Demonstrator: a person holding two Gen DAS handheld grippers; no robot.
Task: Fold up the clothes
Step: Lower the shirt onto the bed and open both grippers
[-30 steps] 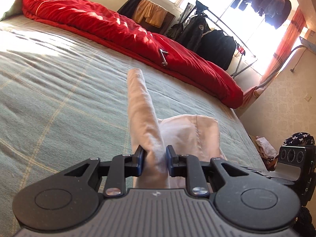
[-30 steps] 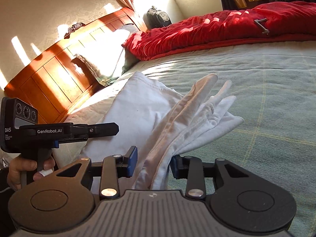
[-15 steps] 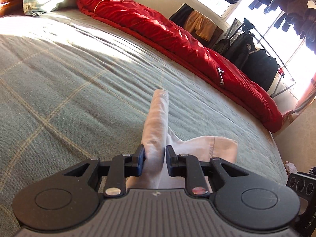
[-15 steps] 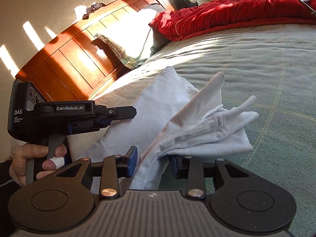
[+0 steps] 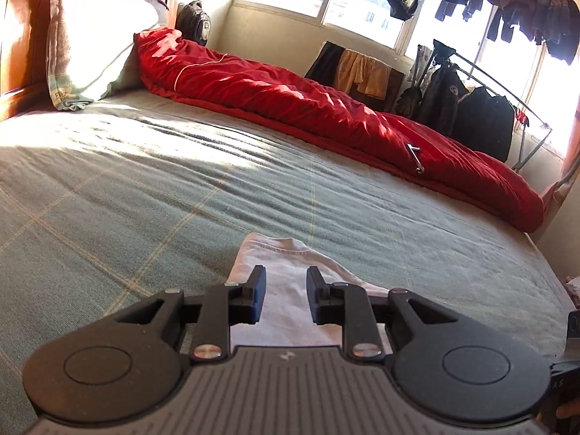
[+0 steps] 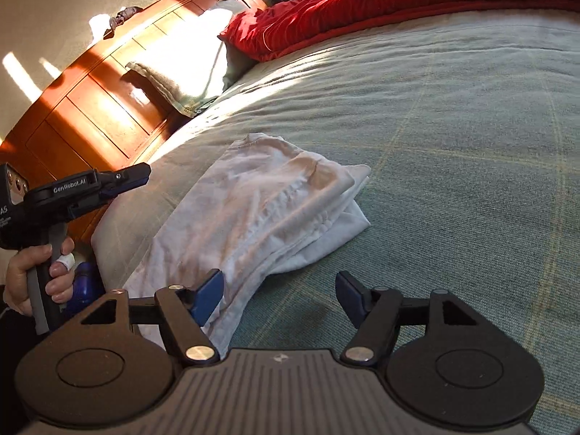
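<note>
A white garment (image 6: 261,214) lies folded in a loose stack on the green checked bedspread (image 6: 453,137) near the bed's near edge. In the left wrist view its corner (image 5: 286,290) lies flat under my left gripper (image 5: 284,299), which is open with nothing between the jaws. My right gripper (image 6: 279,295) is open wide and empty, just behind the garment's near end; its left finger (image 6: 206,290) sits over the cloth's edge. The left gripper also shows in the right wrist view (image 6: 134,177), held off the bed's side to the garment's left.
A red duvet (image 5: 326,108) runs along the far side of the bed. A pillow (image 5: 94,47) leans on the wooden headboard (image 6: 90,108). A backpack (image 5: 194,23) sits in the corner. Dark clothes hang on a rack (image 5: 478,116) by the window.
Both grippers have opened and let go of the garment. The cloth, held up in folds before, has dropped flat onto the bedspread. Both grippers have drawn back a little.
</note>
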